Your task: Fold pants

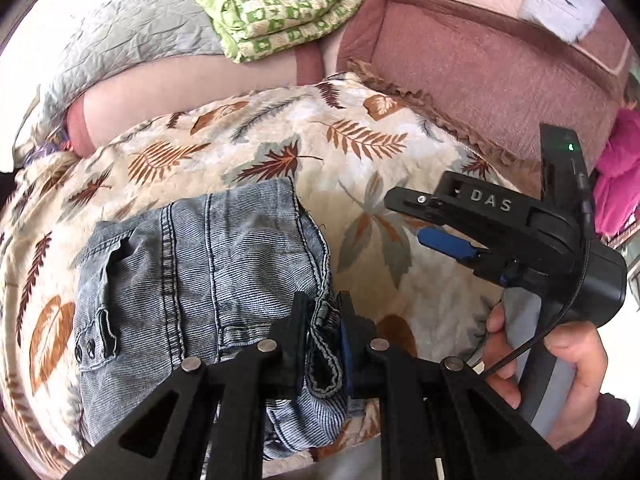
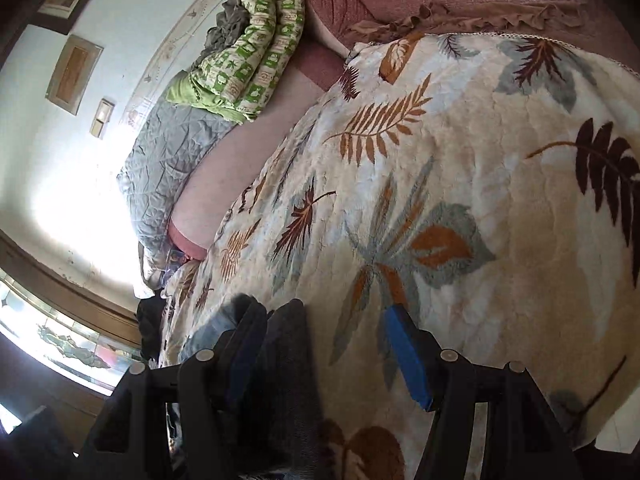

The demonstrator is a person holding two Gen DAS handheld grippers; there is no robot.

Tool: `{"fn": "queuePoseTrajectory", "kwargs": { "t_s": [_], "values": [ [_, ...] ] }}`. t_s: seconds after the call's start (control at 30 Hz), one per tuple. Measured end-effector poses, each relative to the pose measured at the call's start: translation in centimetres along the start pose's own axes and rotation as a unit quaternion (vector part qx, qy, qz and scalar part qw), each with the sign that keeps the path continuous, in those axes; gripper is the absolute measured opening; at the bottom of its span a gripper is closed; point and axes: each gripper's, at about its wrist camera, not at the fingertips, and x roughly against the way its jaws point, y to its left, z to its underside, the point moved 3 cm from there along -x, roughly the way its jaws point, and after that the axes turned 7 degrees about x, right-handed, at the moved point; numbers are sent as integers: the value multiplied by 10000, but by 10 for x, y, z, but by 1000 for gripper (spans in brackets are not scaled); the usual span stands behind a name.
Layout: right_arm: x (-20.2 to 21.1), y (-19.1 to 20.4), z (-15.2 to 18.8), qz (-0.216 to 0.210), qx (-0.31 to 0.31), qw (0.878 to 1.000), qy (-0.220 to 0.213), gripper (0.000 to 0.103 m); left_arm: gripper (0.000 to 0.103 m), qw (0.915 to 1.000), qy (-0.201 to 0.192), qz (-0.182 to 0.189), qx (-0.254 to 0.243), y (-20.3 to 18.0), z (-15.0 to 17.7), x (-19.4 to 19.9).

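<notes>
Plush cream blanket with brown and grey leaf print (image 1: 280,148) covers the bed and serves as the work surface; a folded green-patterned quilt (image 1: 280,12) lies far beyond the jaws, against a mauve padded headboard (image 1: 460,64).

The faded blue ribbed-denim pants (image 1: 192,264) lie bunched in a compact, already doubled stack directly ahead of and to the left of the left gripper (image 1: 322,336). Its jaws are clenched on a thick stitched hem or waistband edge that stands up between them. The right gripper (image 2: 320,344) hovers to the right of the stack, held by a hand (image 1: 560,368); its jaws stand apart and grasp nothing, with only blanket between the blue pads (image 2: 408,360).

Risks from this position:
- The gripped edge is a bulky seam. Clamping may catch only the top layer, so lower layers could slide off and undo the fold.
- Deep blanket pile gives an uneven base; the stack could tilt or drag when pulled.
- Denim is stiff and heavy; a one-sided lift would likely skew the fold unless the right jaws take an opposite edge.
</notes>
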Motion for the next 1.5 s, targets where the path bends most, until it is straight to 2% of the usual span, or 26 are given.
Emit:
{"fn": "queuePoseTrajectory", "kwargs": {
  "t_s": [0.1,0.13,0.2,0.23,0.3,0.33,0.4,0.47,0.53,0.67,0.73,0.8,0.87,0.93,1.03,1.2,1.3,1.4,1.5],
  "values": [
    [-2,1,2,78,64,9999,36,66,23,9961,872,159,11,1,24,-42],
    [-3,2,2,99,86,9999,44,66,26,9953,961,109,11,3,31,-49],
    [-3,1,3,154,121,9998,39,66,29,9972,724,146,-106,1,34,-41],
    [-3,1,3,165,125,9998,41,66,41,9971,730,190,-143,0,32,-36],
    [-4,0,4,196,155,9997,83,66,55,9967,686,416,-85,-1,26,-20],
    [-5,1,4,235,178,9995,97,66,56,9974,535,471,-90,-1,23,-9],
    [-6,1,5,240,165,9995,85,66,60,9985,222,420,-263,-1,17,16],
    [-6,3,5,213,159,9996,70,66,70,9986,-130,350,-368,7,12,43],
    [-8,8,7,199,227,9995,80,66,79,9983,-444,117,-358,26,2,63],
    [-6,32,11,106,666,9977,-72,66,80,9959,-664,-621,8,84,-13,76],
    [-8,51,15,-95,987,9950,-98,66,80,9923,-553,-1072,268,114,-24,71],
    [-15,71,22,-282,1328,9907,41,66,80,9886,-497,-1316,539,141,-32,63],
    [-23,95,32,-229,1880,9819,74,65,80,9843,-458,-1558,685,159,-37,53],
    [-32,116,42,-257,2302,9727,118,65,80,9819,-462,-1682,734,169,-41,44],
    [-48,135,48,-373,2547,9661,203,64,80,9782,-416,-1916,684,176,-46,25],
    [-77,139,40,-364,2406,9692,384,64,80,9742,-27,-2181,584,187,-51,-14],
    [-92,134,37,-366,2188,9729,649,64,80,9710,272,-2311,548,192,-46,-42],
    [-109,125,43,-54,2103,9720,1051,64,80,9714,471,-2275,497,195,-36,-59],
    [-124,114,50,306,2177,9663,1339,62,86,9722,534,-2197,612,201,-33,-67]
  ]
}}
